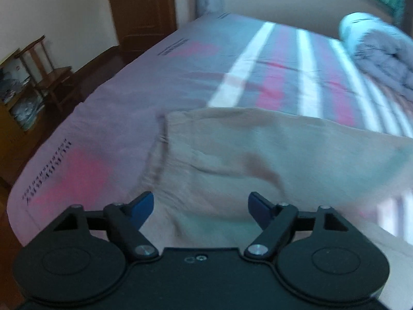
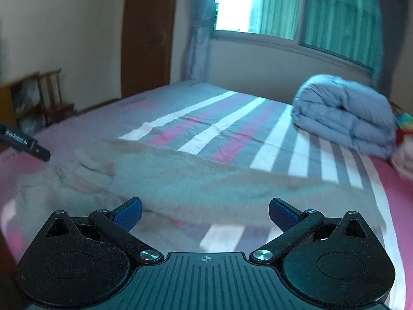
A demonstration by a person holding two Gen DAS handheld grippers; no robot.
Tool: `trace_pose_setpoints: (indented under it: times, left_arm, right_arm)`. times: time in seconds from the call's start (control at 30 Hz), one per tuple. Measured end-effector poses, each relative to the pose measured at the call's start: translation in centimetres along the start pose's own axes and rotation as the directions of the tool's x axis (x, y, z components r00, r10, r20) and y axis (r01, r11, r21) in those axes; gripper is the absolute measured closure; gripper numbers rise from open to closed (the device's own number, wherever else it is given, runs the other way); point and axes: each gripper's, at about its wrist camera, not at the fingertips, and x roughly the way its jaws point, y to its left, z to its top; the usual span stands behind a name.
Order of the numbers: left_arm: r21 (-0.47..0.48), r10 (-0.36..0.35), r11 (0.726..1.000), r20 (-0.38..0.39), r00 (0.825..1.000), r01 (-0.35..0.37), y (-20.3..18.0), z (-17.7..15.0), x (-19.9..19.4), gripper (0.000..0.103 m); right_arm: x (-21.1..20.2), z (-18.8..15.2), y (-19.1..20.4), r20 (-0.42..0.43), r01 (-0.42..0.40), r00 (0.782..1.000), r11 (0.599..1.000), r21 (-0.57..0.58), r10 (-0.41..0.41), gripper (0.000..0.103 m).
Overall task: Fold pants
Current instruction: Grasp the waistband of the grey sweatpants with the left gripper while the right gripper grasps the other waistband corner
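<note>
Pants (image 1: 271,160): beige-tan, soft cloth, spread flat across the near part of the bed; both views are blurred, so fine detail is lost.
Pants, waist end: seen from the left wrist, a gathered, ribbed band runs down the left edge of the cloth, with a darker crease or seam slanting across the cloth to its right.
Pants, length: seen from the right wrist, the pants (image 2: 196,183) stretch as one long band from the left of the bed towards the right, the rumpled waist end on the left, the far end thinning out near the right edge.
Pants, surface: mostly smooth, a few shallow wrinkles; the near edge lies uneven, and striped sheet shows just below it in the right wrist view.
Bed (image 1: 108,108): sheet in pink, grey and white stripes, with small dark print near the left edge.
Left gripper (image 1: 200,208): jaws apart, blue pads clear of each other, nothing pinched between them; it hangs over the waist end of the pants, and whether it touches the cloth cannot be told.
Right gripper (image 2: 205,213): jaws spread wide, nothing between the pads; it hangs over the near edge of the pants.
Left gripper from the right wrist: a dark lettered tip (image 2: 24,143) shows at the left edge, above the waist end.
Quilt (image 2: 346,117): grey-blue, folded in a thick roll at the far right of the bed, well apart from the pants.
Window (image 2: 296,7): behind the bed, with green beyond it.
</note>
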Motion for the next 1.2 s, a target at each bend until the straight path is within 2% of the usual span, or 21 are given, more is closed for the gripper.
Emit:
trace_pose_setpoints:
  times: [0.17,0.33,0.4,0.47,0.6,0.67,0.7,0.73,0.77,0.8,0.83,0.87,0.93,1.0,1.1,1.2]
  left_arm:
    - [-0.071,0.031,0.997,-0.052,0.998,-0.034,3.0,3.9,7.5,0.021]
    - [-0.078,0.021,0.997,-0.099,0.995,-0.029,4.6,6.1,13.4,0.021]
    - [-0.064,-0.010,0.998,-0.118,0.993,0.002,4.8,6.4,15.2,0.022]
    - [-0.070,-0.079,0.995,-0.141,0.987,0.069,4.9,6.7,17.1,0.025]
    - [-0.116,-0.159,0.983,-0.137,0.978,0.143,5.6,6.4,19.1,0.027]
    - [-0.176,-0.185,0.971,-0.110,0.976,0.164,6.4,6.0,19.2,0.034]
    - [-0.182,-0.186,0.969,-0.095,0.978,0.166,6.5,5.7,18.9,0.041]
    - [-0.172,-0.186,0.970,-0.087,0.979,0.169,6.4,5.7,18.7,0.051]
    - [-0.158,-0.192,0.971,-0.079,0.978,0.177,6.3,5.6,18.3,0.057]
    - [-0.152,-0.199,0.971,-0.076,0.977,0.185,6.1,5.5,18.0,0.067]
    - [-0.158,-0.204,0.969,-0.072,0.976,0.191,5.9,5.4,17.5,0.074]
    - [-0.160,-0.204,0.968,-0.065,0.977,0.191,5.8,5.7,17.4,0.076]
    - [-0.151,-0.192,0.971,-0.026,0.981,0.186,5.5,5.5,15.6,0.081]
    - [-0.136,-0.193,0.971,0.024,0.981,0.194,5.4,5.4,13.5,0.082]
    - [-0.108,-0.213,0.968,0.113,0.970,0.225,6.2,4.0,8.3,0.082]
    - [-0.061,-0.234,0.968,0.152,0.960,0.245,7.3,0.7,3.0,0.082]
  right_arm:
    - [9.2,2.4,-0.1,-0.056,-0.076,0.996,0.991,-0.108,0.070,0.000]
    - [19.6,4.2,-0.1,-0.137,-0.144,0.983,0.972,-0.186,0.120,0.000]
    - [23.4,5.3,-0.4,-0.161,-0.181,0.975,0.970,-0.163,0.155,0.000]
    - [26.8,6.3,-0.8,-0.191,-0.224,0.962,0.966,-0.128,0.198,0.000]
    - [32.2,8.2,-0.9,-0.215,-0.236,0.955,0.963,-0.133,0.204,0.000]
    - [34.2,8.5,-0.8,-0.248,-0.260,0.943,0.956,-0.139,0.221,0.000]
    - [34.9,8.3,-0.5,-0.278,-0.272,0.934,0.950,-0.152,0.224,0.002]
    - [35.5,8.0,-0.1,-0.320,-0.293,0.920,0.941,-0.170,0.228,0.024]
    - [36.2,7.4,0.3,-0.389,-0.340,0.885,0.925,-0.171,0.254,0.067]
    - [36.3,7.0,0.4,-0.411,-0.356,0.872,0.921,-0.160,0.266,0.079]
    - [36.0,6.7,0.7,-0.395,-0.347,0.883,0.920,-0.184,0.254,0.083]
    - [35.5,6.5,1.0,-0.391,-0.350,0.887,0.911,-0.217,0.247,0.095]
    - [34.1,6.4,1.0,-0.356,-0.329,0.905,0.913,-0.241,0.232,0.099]
    - [31.4,6.8,1.1,-0.286,-0.294,0.933,0.923,-0.249,0.220,0.099]
    - [25.5,7.0,2.3,-0.166,-0.227,0.969,0.926,-0.303,0.183,0.099]
    - [18.7,5.5,3.5,-0.102,-0.198,0.980,0.916,-0.348,0.173,0.099]
